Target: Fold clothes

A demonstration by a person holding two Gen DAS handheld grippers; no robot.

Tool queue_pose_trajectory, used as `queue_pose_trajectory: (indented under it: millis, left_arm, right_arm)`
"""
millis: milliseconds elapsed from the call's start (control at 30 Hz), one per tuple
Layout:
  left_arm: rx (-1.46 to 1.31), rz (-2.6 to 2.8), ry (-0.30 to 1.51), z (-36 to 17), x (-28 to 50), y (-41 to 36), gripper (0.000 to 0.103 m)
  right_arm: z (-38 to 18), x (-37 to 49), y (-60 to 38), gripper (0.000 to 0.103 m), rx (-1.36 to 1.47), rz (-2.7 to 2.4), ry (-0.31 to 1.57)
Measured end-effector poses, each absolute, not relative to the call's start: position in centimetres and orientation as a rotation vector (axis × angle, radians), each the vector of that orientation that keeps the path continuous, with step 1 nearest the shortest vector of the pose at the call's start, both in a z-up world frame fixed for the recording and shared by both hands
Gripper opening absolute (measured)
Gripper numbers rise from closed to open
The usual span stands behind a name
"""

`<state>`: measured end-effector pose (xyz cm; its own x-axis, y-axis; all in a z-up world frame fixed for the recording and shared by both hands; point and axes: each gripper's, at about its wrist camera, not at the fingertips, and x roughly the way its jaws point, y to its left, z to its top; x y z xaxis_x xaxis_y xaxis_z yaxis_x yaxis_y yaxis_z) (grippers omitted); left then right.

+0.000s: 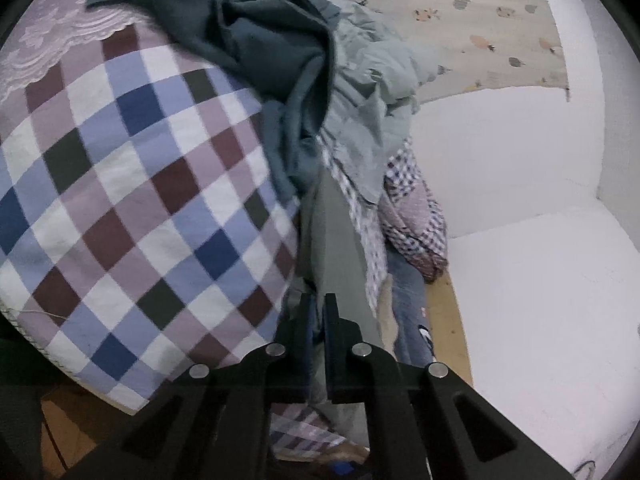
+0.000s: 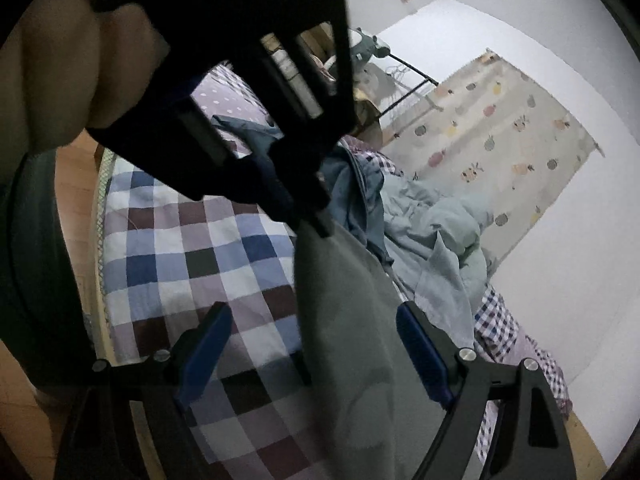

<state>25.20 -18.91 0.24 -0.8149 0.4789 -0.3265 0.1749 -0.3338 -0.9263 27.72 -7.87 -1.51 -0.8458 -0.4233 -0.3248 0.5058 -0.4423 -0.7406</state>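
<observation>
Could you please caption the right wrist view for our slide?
Open right gripper straddles a grey-green garment hung from the shut left gripper above the checked bedspread.

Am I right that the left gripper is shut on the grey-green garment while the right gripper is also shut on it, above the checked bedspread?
Not quite. The right gripper is open: in the right wrist view its blue pads stand wide apart on either side of the grey-green garment. The left gripper is indeed shut on that garment, above the checked bedspread.

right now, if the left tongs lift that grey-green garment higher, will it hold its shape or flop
Likely flop: the grey-green garment hangs limp from the shut left tongs. It probably sways, hanging free between the open right tongs. It seems light, since a small pinch holds it.
</observation>
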Motion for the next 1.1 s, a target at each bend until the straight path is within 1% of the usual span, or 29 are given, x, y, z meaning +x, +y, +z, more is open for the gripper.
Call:
queue_pose_trajectory:
  millis: [200,267,333,367,400,433,467,567,600,633,667,700,733,933,1100]
  left_arm:
    - [-0.836,2.232,-1.672,0.5,24.8,-18.8,0.002]
    - [-0.848,2.233,-1.680,0.4,24.6,-18.9,0.002]
    - [-0.858,2.235,-1.686,0.3,24.4,-19.0,0.002]
    - [-0.863,2.237,-1.691,0.2,24.3,-19.0,0.002]
    - [-0.869,2.240,-1.694,0.1,24.5,-19.1,0.002]
    - [-0.874,2.243,-1.698,0.0,24.7,-19.2,0.002]
    - [-0.878,2.243,-1.705,-0.2,24.7,-19.3,0.002]
    - [-0.878,2.234,-1.729,-0.6,25.2,-19.5,0.005]
    - [-0.871,2.234,-1.719,-0.4,25.5,-19.4,0.011]
    - [-0.863,2.233,-1.710,-0.2,25.8,-19.4,0.027]
    - [-0.854,2.232,-1.697,0.0,25.7,-19.2,0.038]
    - [-0.839,2.228,-1.692,0.2,25.6,-19.0,0.058]
    - [-0.825,2.225,-1.687,0.3,25.5,-18.7,0.065]
    - [-0.809,2.221,-1.645,0.7,24.3,-17.3,0.066]
    - [-0.806,2.201,-1.660,0.3,23.0,-16.7,0.066]
  right_arm:
    - [-1.1,26.2,-7.7,0.084,0.134,-2.318,1.222]
    - [-1.1,25.7,-7.8,0.073,0.149,-2.321,1.235]
    - [-1.3,25.1,-8.0,0.045,0.180,-2.319,1.244]
    - [-1.4,24.8,-8.1,0.038,0.196,-2.315,1.249]
    - [-1.5,24.6,-8.2,0.035,0.208,-2.308,1.248]
    - [-1.5,24.5,-8.3,0.026,0.216,-2.309,1.243]
    - [-1.3,24.5,-8.3,0.016,0.222,-2.313,1.235]
    - [-0.5,24.4,-8.2,0.012,0.242,-2.334,1.183]
    - [-0.2,24.4,-8.2,0.011,0.248,-2.342,1.164]
    - [0.1,24.4,-8.1,0.011,0.256,-2.347,1.145]
    - [0.4,24.3,-8.0,0.011,0.261,-2.352,1.130]
    - [0.7,24.3,-7.9,0.010,0.266,-2.356,1.116]
    - [0.9,24.3,-7.9,0.010,0.271,-2.358,1.106]
    - [1.5,24.5,-7.9,0.010,0.288,-2.364,1.067]
    - [1.7,24.3,-7.8,0.010,0.295,-2.366,1.045]
